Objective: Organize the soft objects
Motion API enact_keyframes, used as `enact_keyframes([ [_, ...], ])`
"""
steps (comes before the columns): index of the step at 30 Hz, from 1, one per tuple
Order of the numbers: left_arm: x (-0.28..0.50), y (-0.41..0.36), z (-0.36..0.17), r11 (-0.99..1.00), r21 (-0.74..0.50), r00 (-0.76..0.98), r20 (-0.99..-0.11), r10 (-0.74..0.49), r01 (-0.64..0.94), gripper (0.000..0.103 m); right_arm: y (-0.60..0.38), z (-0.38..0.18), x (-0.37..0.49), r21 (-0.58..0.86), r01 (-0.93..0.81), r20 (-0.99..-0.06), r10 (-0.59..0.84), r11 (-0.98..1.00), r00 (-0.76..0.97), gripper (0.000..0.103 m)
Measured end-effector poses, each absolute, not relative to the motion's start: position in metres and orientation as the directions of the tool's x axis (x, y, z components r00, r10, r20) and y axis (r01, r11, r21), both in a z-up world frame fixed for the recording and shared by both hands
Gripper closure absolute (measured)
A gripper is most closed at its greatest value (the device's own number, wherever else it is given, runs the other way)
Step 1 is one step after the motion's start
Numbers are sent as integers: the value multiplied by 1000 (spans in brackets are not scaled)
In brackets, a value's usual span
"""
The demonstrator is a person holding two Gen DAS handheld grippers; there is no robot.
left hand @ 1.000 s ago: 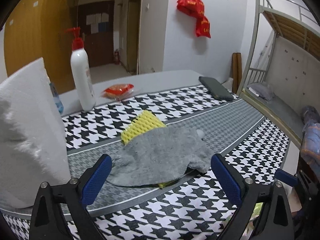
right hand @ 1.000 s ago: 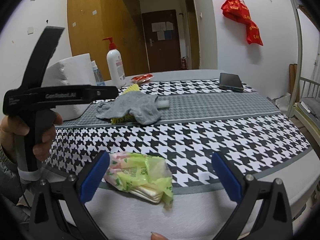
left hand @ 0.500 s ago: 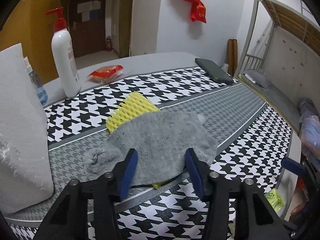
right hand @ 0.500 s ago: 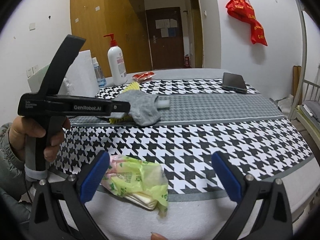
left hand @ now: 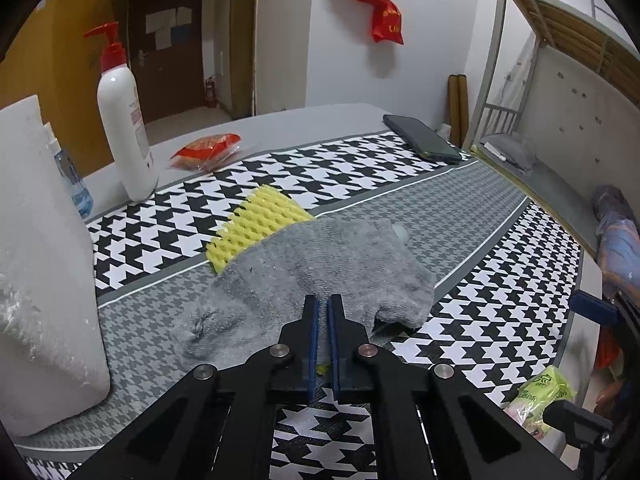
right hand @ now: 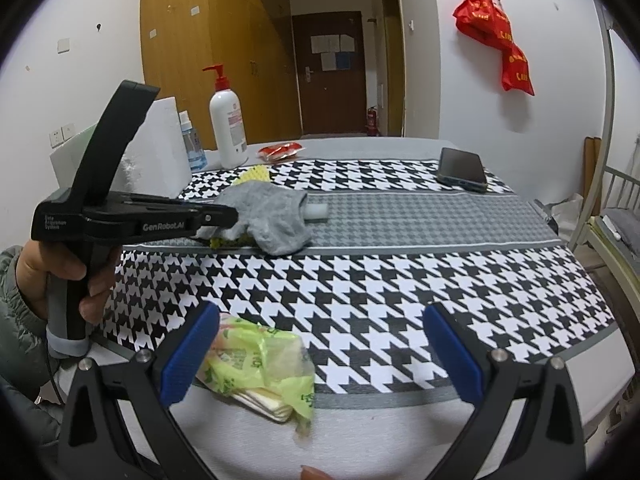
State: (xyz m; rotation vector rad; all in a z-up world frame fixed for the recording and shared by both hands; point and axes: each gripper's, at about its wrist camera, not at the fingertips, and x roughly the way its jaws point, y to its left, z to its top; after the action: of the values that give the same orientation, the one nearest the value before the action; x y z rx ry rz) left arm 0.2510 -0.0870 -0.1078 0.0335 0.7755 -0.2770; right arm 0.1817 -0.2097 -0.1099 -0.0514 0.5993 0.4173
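Observation:
A grey sock [left hand: 320, 268] lies on the houndstooth cloth, draped over a yellow foam net [left hand: 256, 224]. My left gripper [left hand: 323, 308] is shut on the sock's near edge; the right wrist view shows it [right hand: 236, 216] pinching the sock [right hand: 272, 216]. A small white foam piece [right hand: 318, 212] pokes out of the sock's right side. My right gripper [right hand: 320, 344] is open and empty, low over the table's near edge, with a crumpled green tissue pack [right hand: 256, 364] by its left finger.
A white foam block [left hand: 44, 272] stands at the left with a small water bottle [left hand: 76, 184] behind it. A pump bottle [left hand: 124, 128], a red snack packet [left hand: 208, 150] and a phone [left hand: 422, 142] sit farther back. A bunk bed frame [left hand: 520, 92] is at the right.
My left gripper moved forward and down to the sock and closed from wide open to shut on its near edge. The right gripper stayed open in place.

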Motion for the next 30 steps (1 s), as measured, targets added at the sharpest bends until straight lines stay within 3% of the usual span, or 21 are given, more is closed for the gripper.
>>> enact_keyframes([
  [18,192,-64,-55,965,-63,767,-594,-241,255,99,-209,-104,176,60,-414,-543,378,908,750,0],
  [30,163,-40,-70,980,-75,758,-624,-189,183,99,-203,-103,169,62,-438,-532,401,897,746,0],
])
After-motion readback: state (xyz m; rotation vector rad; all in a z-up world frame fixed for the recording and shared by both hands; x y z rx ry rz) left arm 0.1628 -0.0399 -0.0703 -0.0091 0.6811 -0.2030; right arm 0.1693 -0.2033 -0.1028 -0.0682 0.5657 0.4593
